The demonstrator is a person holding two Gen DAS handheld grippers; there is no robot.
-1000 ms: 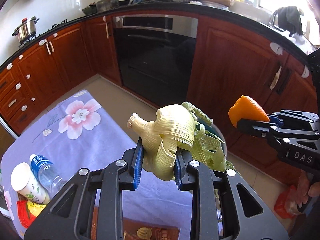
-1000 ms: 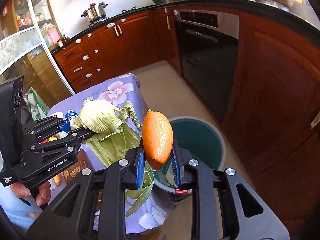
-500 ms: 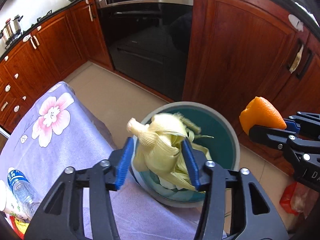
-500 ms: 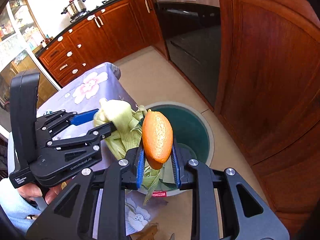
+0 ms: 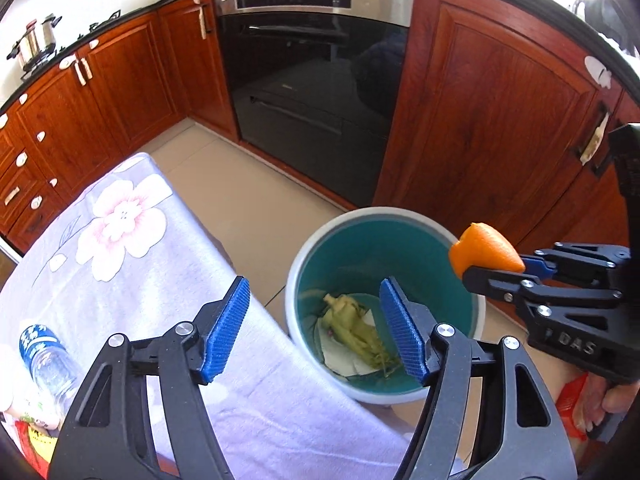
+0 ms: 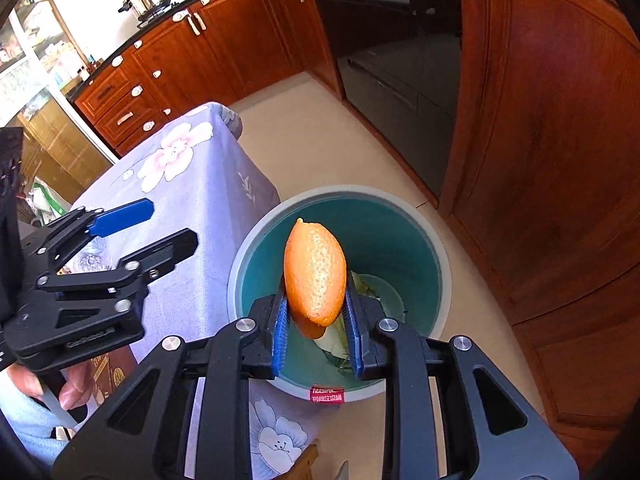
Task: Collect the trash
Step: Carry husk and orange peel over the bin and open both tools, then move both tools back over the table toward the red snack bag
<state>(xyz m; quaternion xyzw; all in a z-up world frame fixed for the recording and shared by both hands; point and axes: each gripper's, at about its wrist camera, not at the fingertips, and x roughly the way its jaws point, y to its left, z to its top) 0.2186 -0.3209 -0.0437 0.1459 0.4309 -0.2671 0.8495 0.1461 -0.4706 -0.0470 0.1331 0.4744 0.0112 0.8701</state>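
My left hand-held gripper [image 5: 314,330] hangs spread and empty; corn husk [image 5: 354,330] lies in the bin [image 5: 400,214], lower centre. Right hand-held gripper [image 6: 316,330] clamps the orange peel [image 6: 314,270] above the bin. Risk: releasing off-centre sends it against the rim, onto the floor.

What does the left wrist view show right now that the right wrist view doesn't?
Only the left wrist view shows the corn husk lying plainly at the bottom of the bin, and a water bottle on the table. Only the right wrist view shows the red label on the bin's near rim. Both show the teal bin, the open left gripper and the right gripper clamping the orange peel.
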